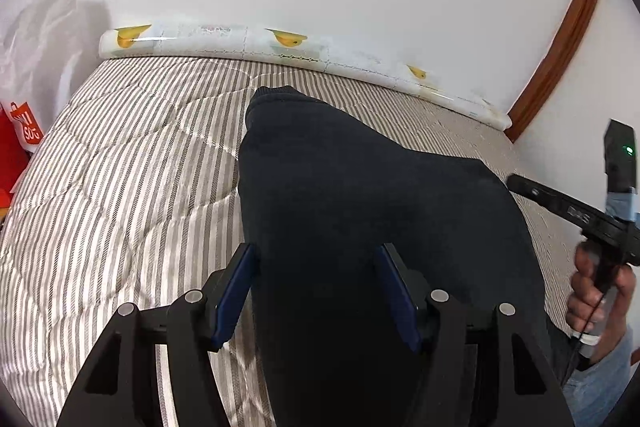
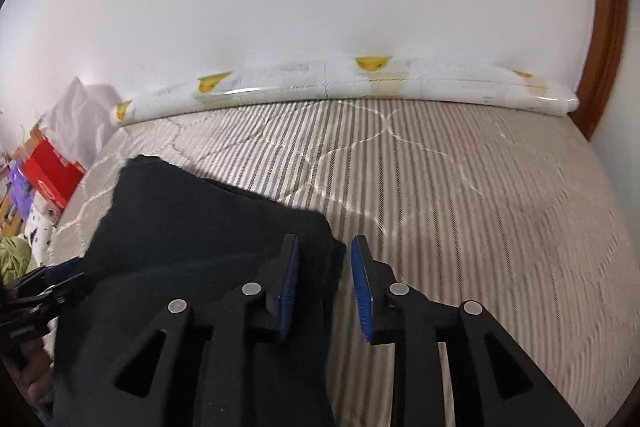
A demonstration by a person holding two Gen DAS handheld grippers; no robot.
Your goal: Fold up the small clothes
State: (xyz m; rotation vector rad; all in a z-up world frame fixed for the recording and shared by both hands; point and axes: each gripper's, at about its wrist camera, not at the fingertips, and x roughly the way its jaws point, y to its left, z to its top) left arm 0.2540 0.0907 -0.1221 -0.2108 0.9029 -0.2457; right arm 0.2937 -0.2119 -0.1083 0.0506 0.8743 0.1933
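Lying between both tools' spread blades – dark garment (image 1: 360, 195), neither tool gripping it.

One dark garment (image 1: 360, 195) is seen, spread on one striped quilted mattress (image 1: 120, 167). Two grippers are counted: the left gripper (image 1: 316, 291) and the right gripper (image 2: 325, 283), each with two blue-padded fingers. One long roll printed with yellow shapes (image 1: 248, 41) is laid along the wall, and one red bag (image 1: 16, 139) is seen beside the mattress.
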